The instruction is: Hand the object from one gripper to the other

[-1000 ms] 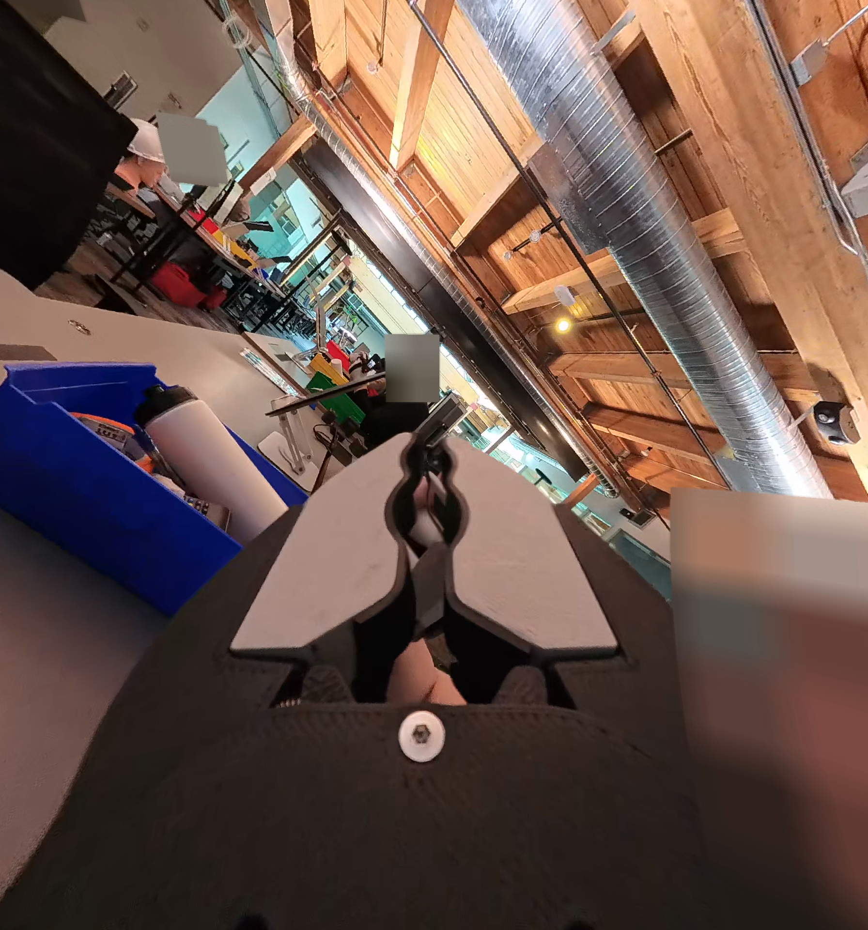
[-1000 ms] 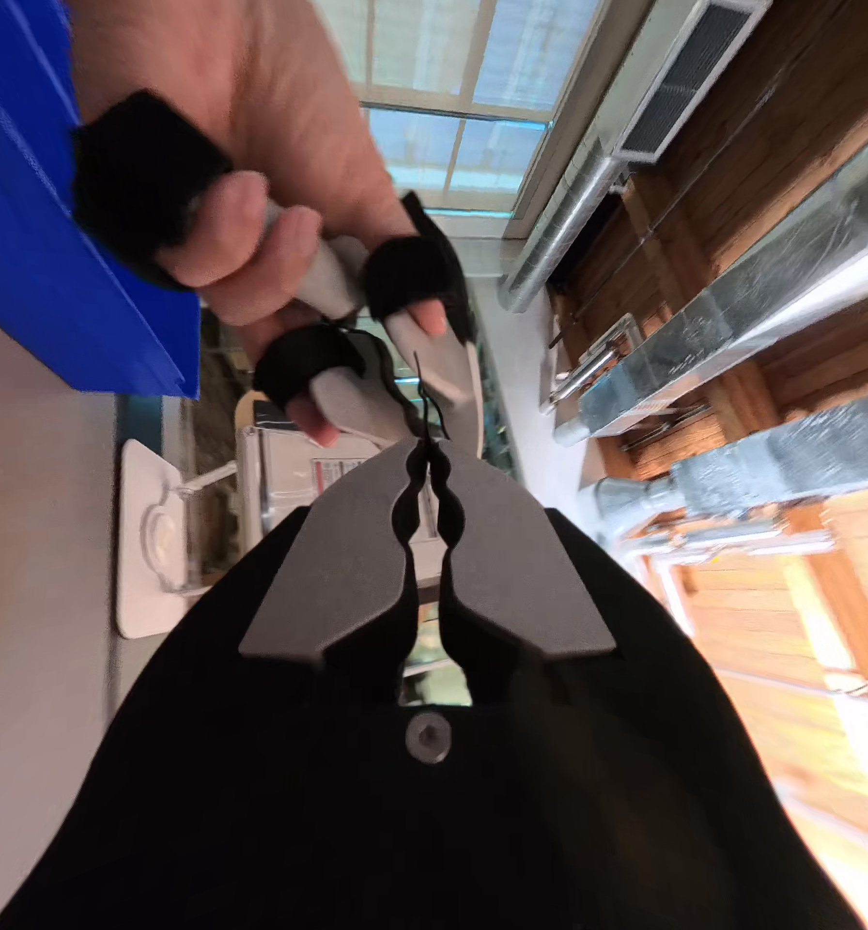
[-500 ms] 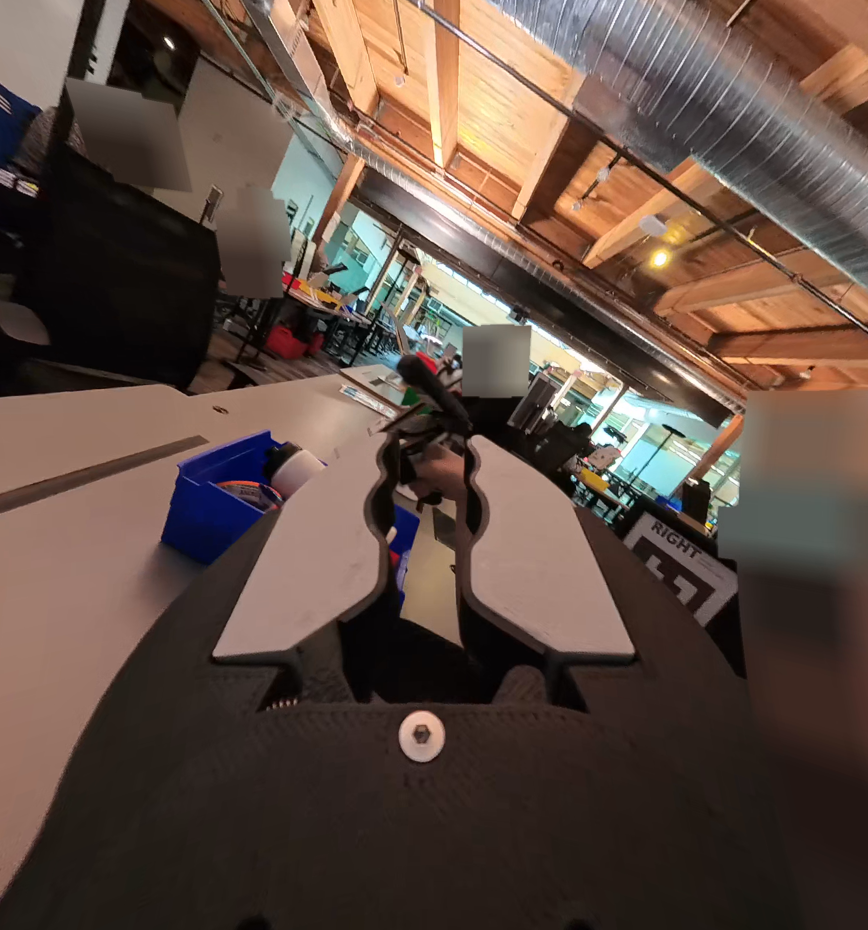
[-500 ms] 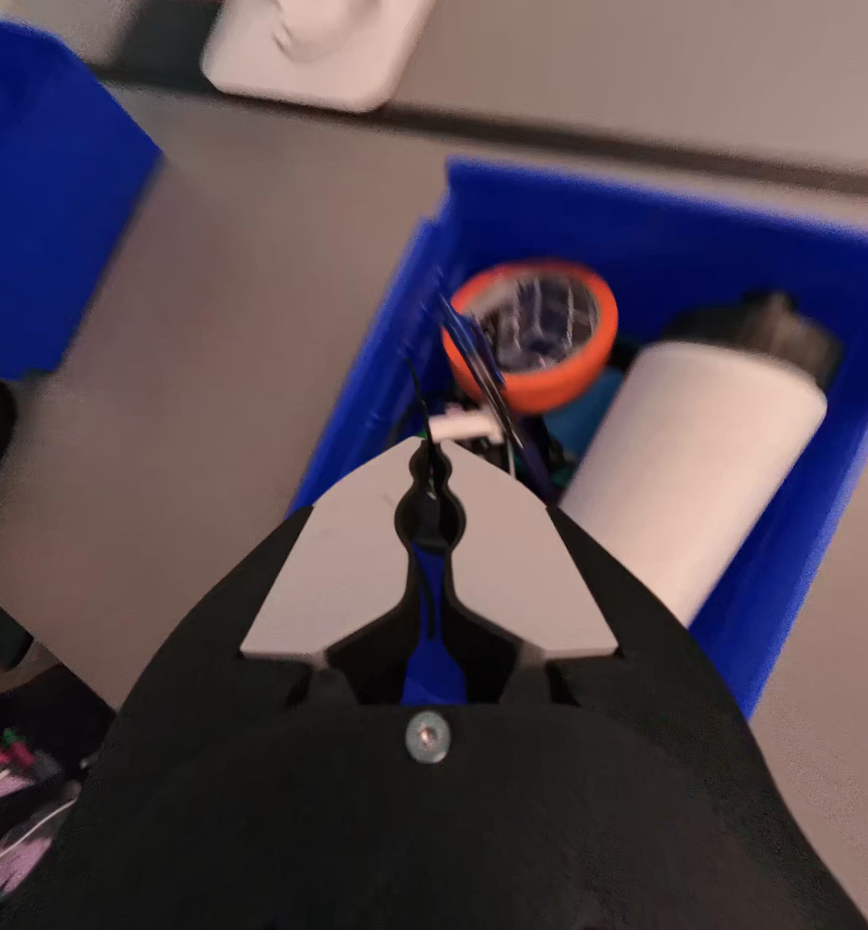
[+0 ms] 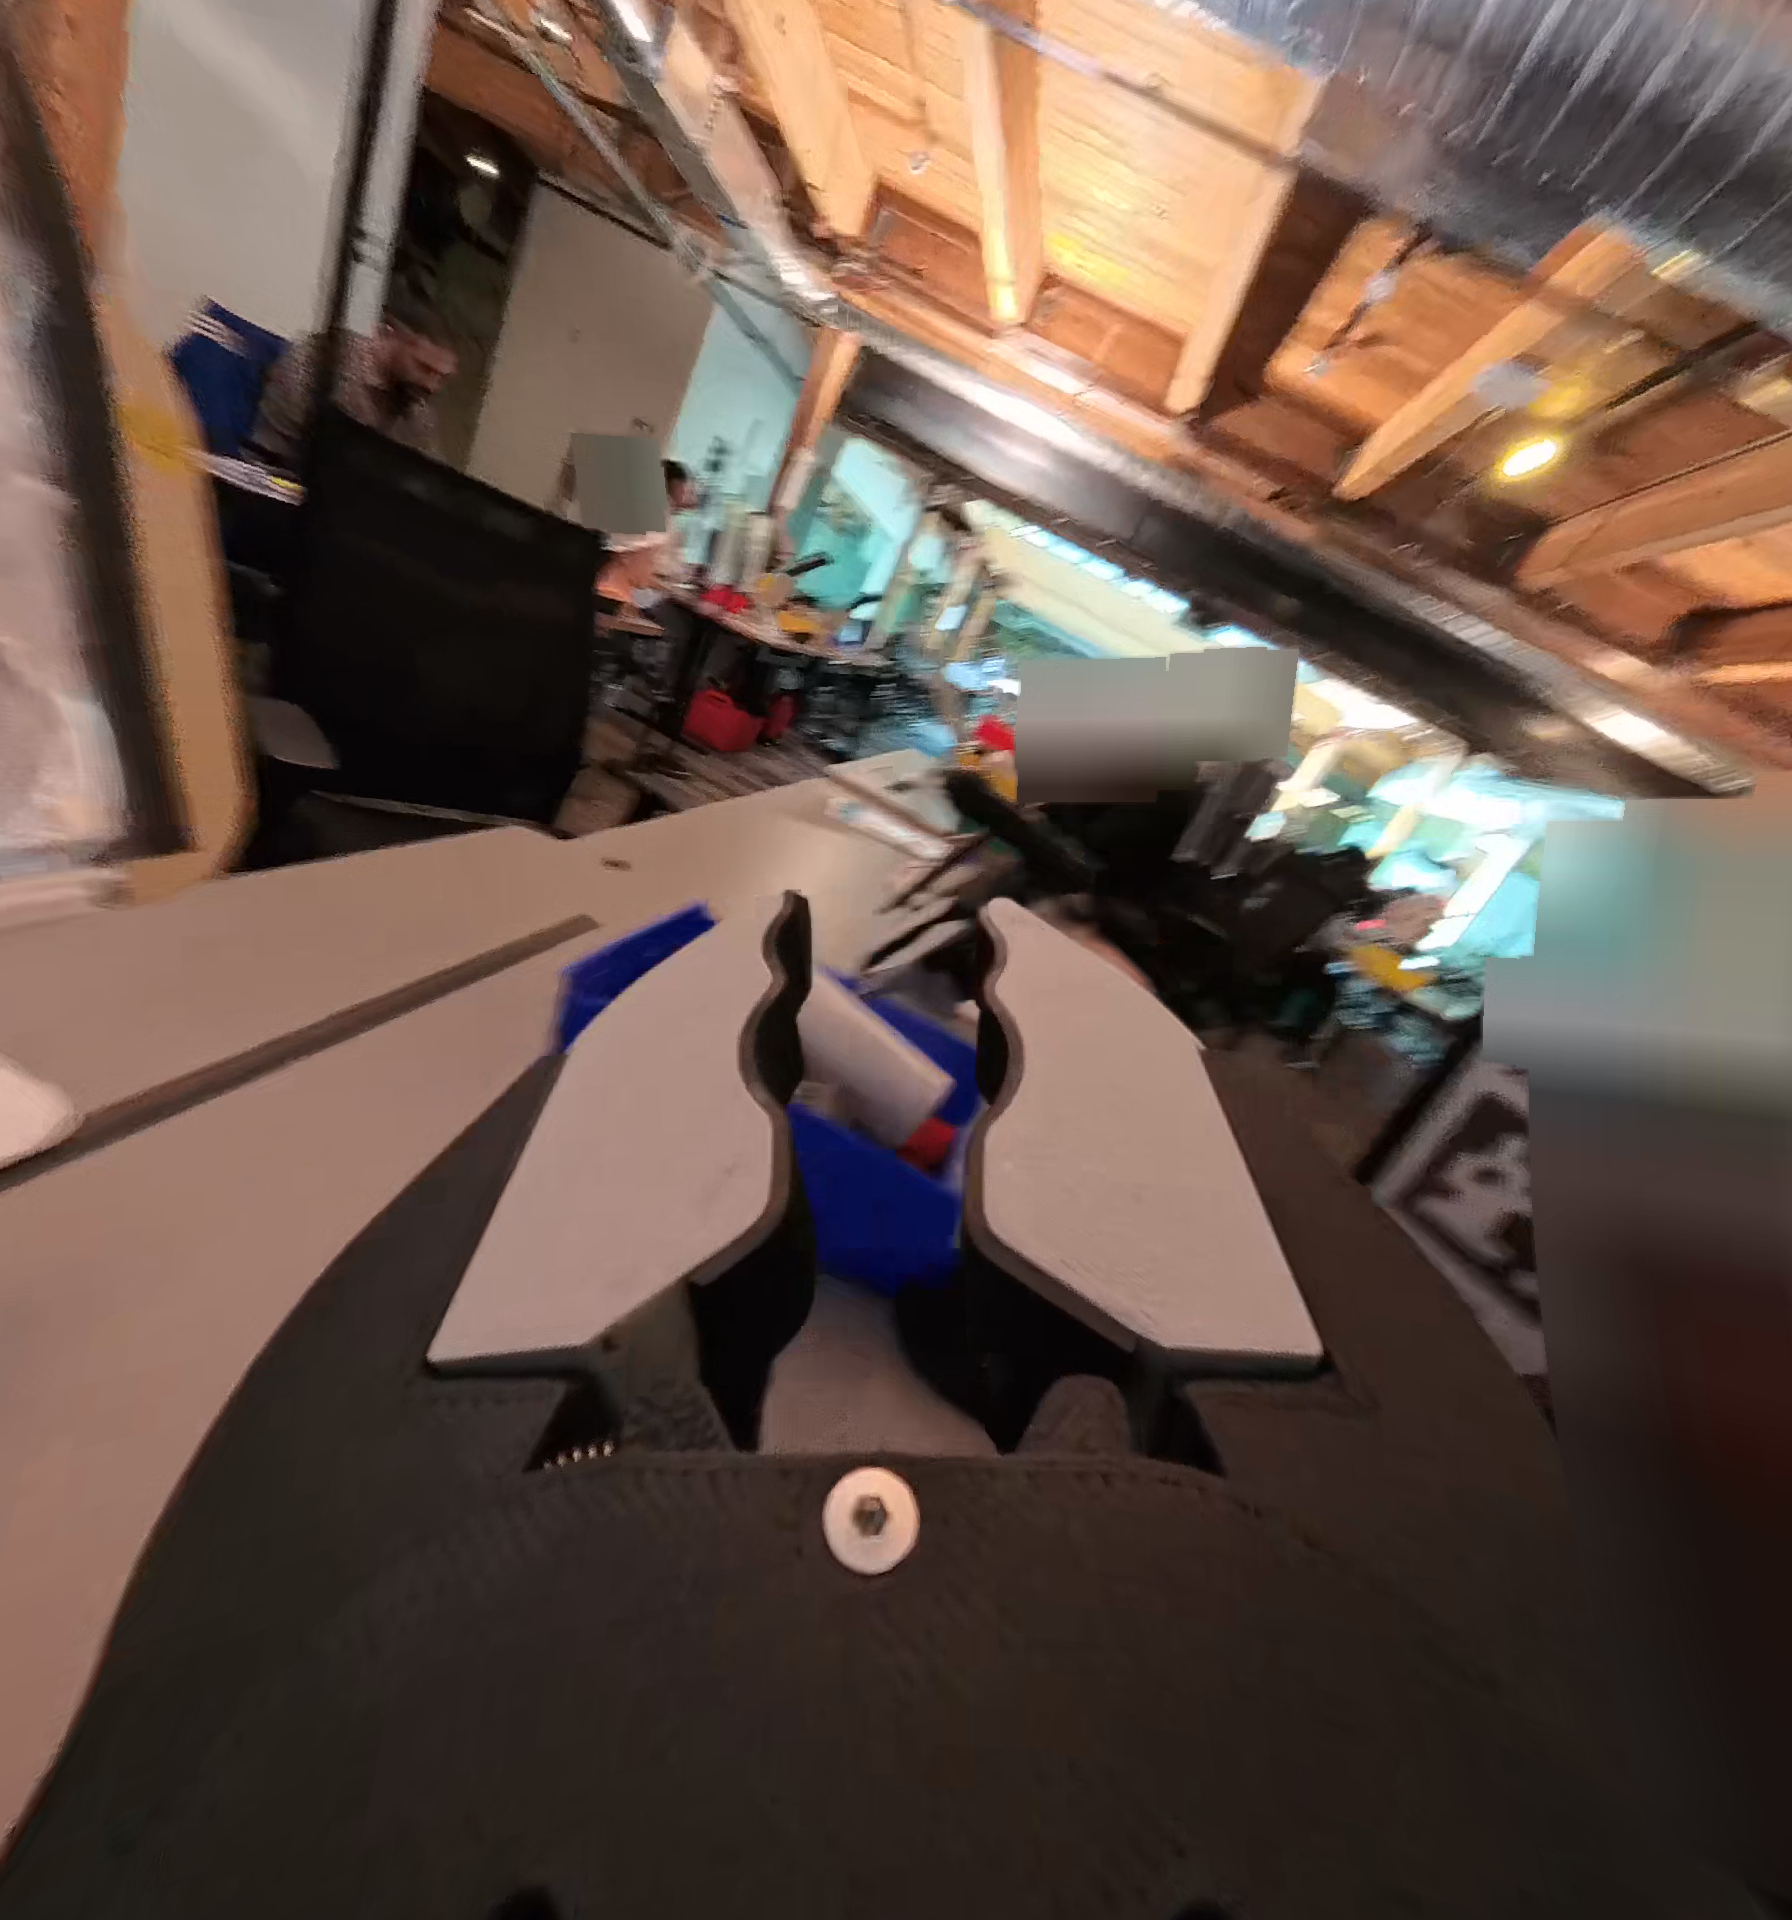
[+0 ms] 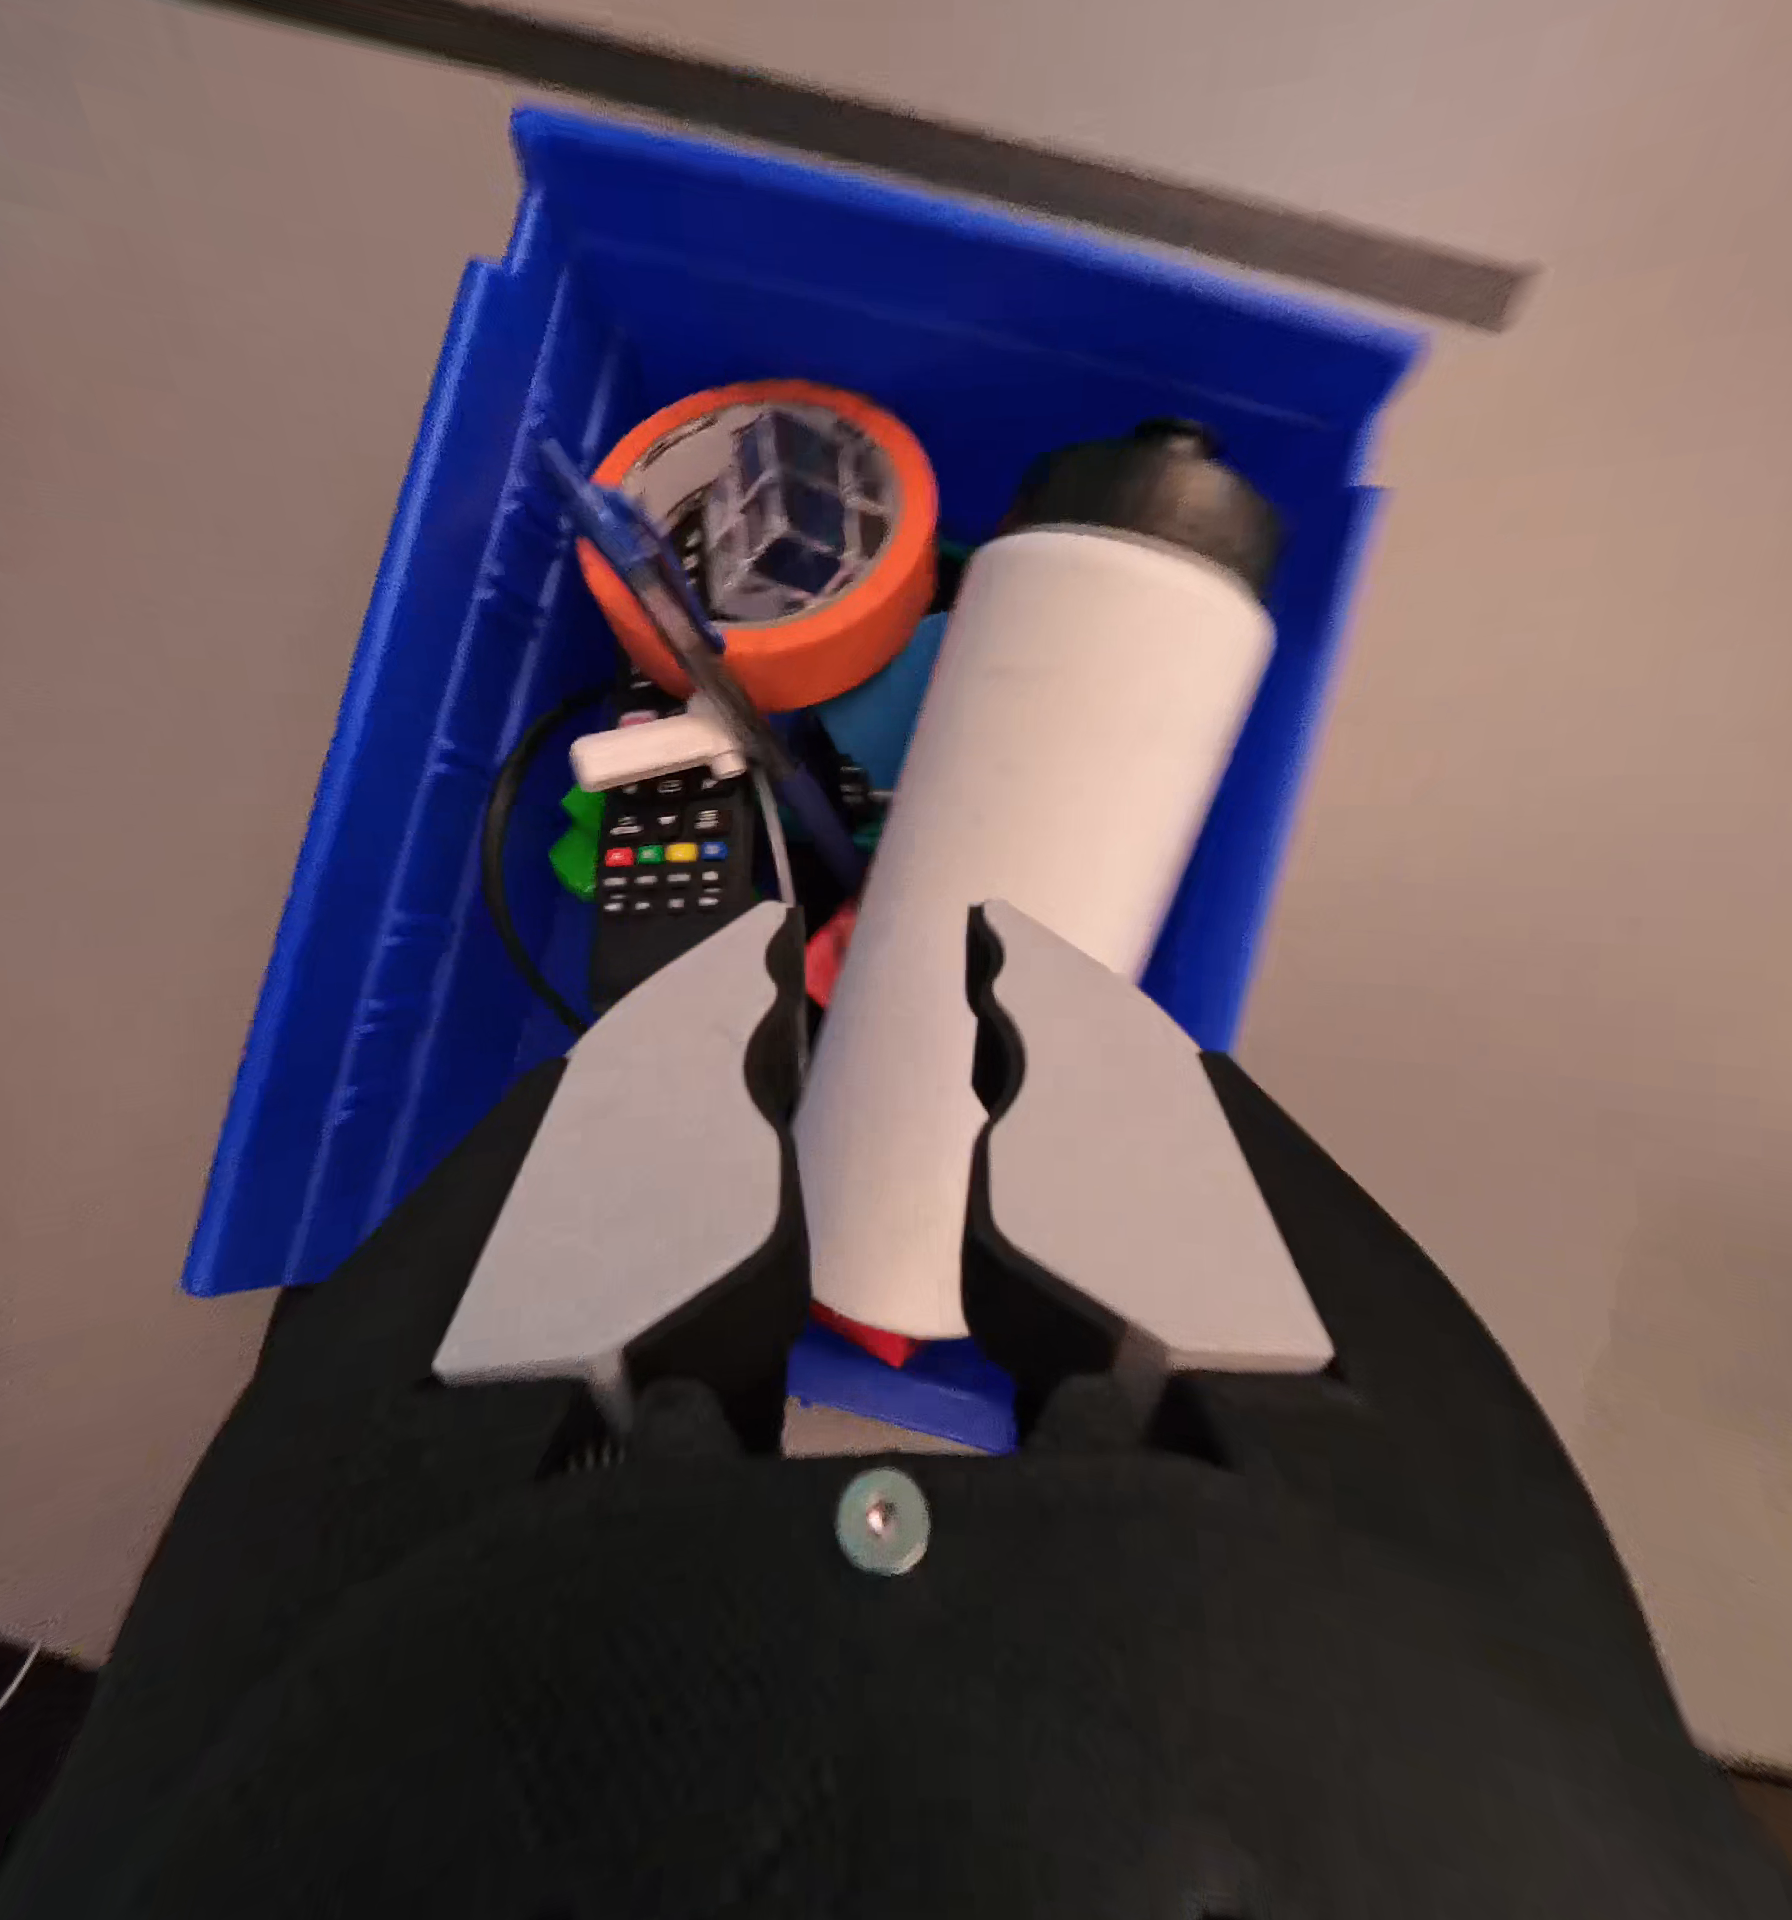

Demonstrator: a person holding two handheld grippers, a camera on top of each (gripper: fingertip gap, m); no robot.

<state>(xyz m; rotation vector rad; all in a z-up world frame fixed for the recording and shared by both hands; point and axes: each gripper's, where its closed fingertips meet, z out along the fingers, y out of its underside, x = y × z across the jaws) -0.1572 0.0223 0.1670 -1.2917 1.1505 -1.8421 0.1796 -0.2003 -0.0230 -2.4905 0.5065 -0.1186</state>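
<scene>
— Where do we stand with our two grippers?

— Both are empty, jaws parted. Our right gripper (image 6: pixel 881 914) hangs above the open blue plastic bin (image 6: pixel 435 665) on the grey tabletop (image 6: pixel 144 416), looking almost straight down into it. Our left gripper (image 5: pixel 887 914) sits lower and farther back, looking across the tabletop with the same bin (image 5: pixel 871 1205) seen ahead through its gap.

— And the object to hand over?

— We judge it is something in the bin; the pictures do not say which piece. The white cylindrical bottle with the black cap (image 6: pixel 1058 790) lies directly under our right gripper, its body showing between the fingers, though we cannot tell whether they touch it. Its long axis runs away from our right gripper, cap at the far end, tilted slightly to the far right.

— What else is down there?

— To the left of the bottle, beyond our left fingertip: an orange roll of tape (image 6: pixel 767 665), a blue pen (image 6: pixel 653 582) across it, a black remote control with coloured buttons (image 6: pixel 663 873), a small white plastic piece (image 6: pixel 643 753) and a thin black cable (image 6: pixel 502 831).

— So which gripper is nearer?

— The right, clearly; in our judgement it goes down first, jaws spanning the bottle's width across that axis.
</scene>
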